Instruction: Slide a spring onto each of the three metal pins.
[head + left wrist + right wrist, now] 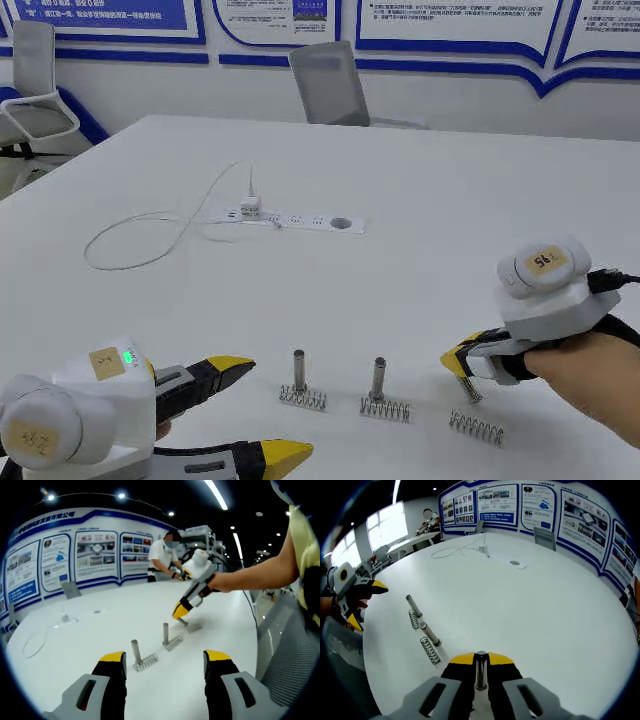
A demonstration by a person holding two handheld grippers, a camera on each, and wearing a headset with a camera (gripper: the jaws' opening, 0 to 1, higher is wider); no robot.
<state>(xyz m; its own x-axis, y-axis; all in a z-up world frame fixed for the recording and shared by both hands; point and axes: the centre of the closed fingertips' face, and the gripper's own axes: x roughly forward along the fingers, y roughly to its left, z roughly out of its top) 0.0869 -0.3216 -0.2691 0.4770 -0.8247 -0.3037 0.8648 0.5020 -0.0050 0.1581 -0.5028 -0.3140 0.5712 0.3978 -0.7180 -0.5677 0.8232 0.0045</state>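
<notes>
The right gripper (457,362) has its yellow-tipped fingers clamped on a short grey metal pin (480,672), which tilts down from the tips. A coiled steel spring (476,428) lies just beyond them on the white table (420,230). The left gripper (165,657) holds its fingers wide apart. Ahead of them stand the near pin (299,368), with the near spring (303,398) at its foot, and the far pin (378,377), with the far spring (385,408) at its foot.

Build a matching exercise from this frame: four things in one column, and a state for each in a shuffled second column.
1. left gripper
2. right gripper
3. middle pin
4. power strip

A. shut on the third pin
B. white charger plugged in
C. open, holding nothing
D. standing upright, no spring on it

Pairs: 1-C, 2-A, 3-D, 4-B
</notes>
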